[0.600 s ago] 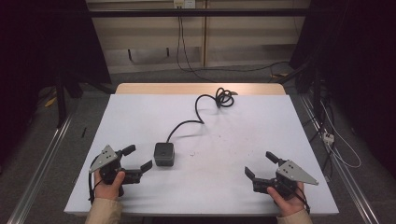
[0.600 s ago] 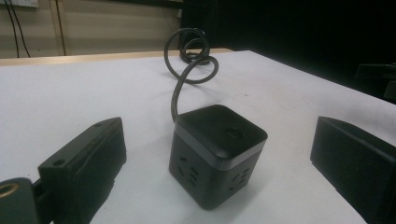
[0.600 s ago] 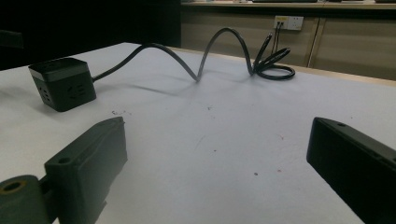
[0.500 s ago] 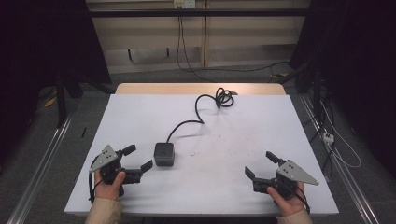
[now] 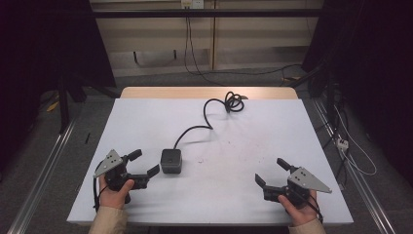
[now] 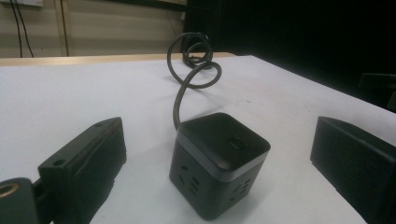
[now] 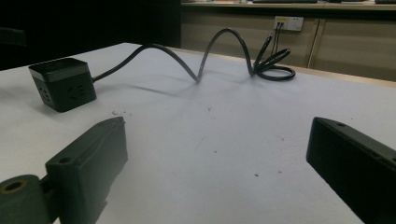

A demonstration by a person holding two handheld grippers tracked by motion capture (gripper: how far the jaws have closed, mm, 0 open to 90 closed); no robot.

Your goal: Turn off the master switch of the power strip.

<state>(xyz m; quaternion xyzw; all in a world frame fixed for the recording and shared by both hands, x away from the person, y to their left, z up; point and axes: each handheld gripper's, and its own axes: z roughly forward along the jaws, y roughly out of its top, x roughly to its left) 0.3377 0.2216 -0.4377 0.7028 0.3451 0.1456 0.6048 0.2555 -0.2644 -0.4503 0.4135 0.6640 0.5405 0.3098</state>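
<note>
I see a white table (image 5: 292, 146) spanning the middle of the high view, its wooden far edge toward a beige wall with an outlet and hanging cords at the top of the frame, dark curtains at both sides. A black cube power strip (image 5: 171, 161) sits left of centre, its cable (image 5: 207, 114) running up and right to a coil near the far edge. My left gripper (image 5: 144, 163) at lower left is just beside the cube, jaws spread and empty; my right gripper (image 5: 271, 171) at lower right is well apart, jaws likewise spread.
</note>
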